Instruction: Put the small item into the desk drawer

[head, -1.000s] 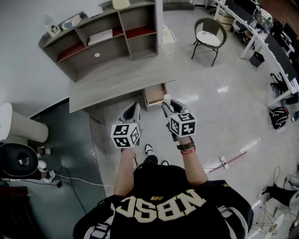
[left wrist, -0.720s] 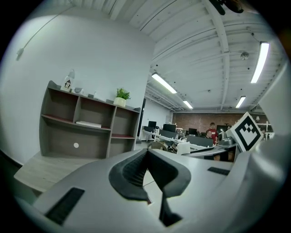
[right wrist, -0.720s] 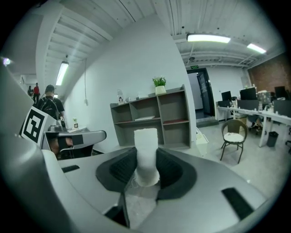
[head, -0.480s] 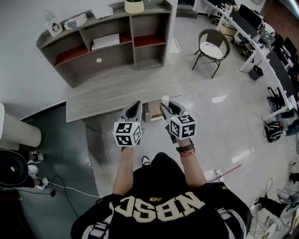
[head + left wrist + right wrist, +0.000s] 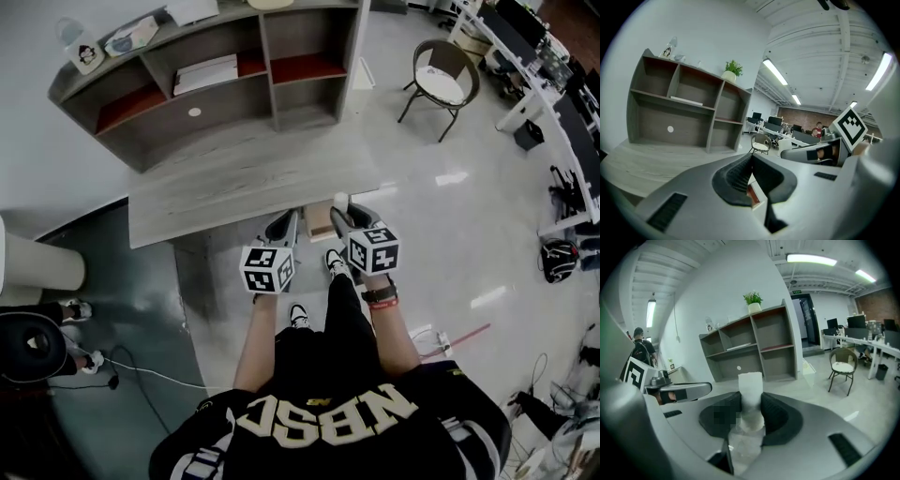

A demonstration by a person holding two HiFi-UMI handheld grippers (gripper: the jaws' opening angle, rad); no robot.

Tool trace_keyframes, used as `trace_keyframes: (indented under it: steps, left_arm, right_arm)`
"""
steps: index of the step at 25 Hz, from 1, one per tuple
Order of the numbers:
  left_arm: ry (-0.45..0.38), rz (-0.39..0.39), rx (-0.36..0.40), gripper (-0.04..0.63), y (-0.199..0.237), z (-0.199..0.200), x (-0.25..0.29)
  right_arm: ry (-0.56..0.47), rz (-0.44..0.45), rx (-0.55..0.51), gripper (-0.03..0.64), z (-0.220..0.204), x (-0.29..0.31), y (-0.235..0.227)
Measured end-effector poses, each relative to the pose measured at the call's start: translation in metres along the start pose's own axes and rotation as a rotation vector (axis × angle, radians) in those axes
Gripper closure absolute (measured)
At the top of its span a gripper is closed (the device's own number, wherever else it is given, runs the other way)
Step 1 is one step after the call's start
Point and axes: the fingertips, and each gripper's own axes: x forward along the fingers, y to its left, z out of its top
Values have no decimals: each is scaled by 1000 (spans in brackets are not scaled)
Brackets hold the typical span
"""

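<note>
**Desk**: grey wood top. It carries a shelf unit along its 12 o'clock side. One upper compartment of the unit holds a flat white stack of papers.

**Drawer**: pulled out under the near desk edge, at 12 o'clock from the person. No contents can be made out, and the tongs cover part of it.

**Left tongs**: jaws pressed together, with nothing between them.

**Right tongs**: at 3 o'clock of the left pair and clamped on the small white item.

**Item:** it stands upright out of the jaws, in the air by the drawer's 3 o'clock side, and is not yet inside. It looks light and possibly thin-walled, so it could crush or slip. The low, mid-body hold suits it.
</note>
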Motion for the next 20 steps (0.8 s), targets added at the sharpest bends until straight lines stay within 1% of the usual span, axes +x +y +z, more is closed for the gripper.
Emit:
trace_keyframes:
  steps: [3,7,13,20]
  left_arm:
    - [42,28,-19,580,15,-15,15]
    - [90,44,-47,581,25,-35,32]
    - [149,40,-79,580,24,-65,50]
    - [211,43,-116,580,28,-99,63]
  right_arm:
    - [15,10,16,479,3,18,-14]
    - [68,7,25,479,-9,42,-33]
    - [145,14,64,479,-43,65,-49]
    - [233,39,72,479,-86,83,-48]
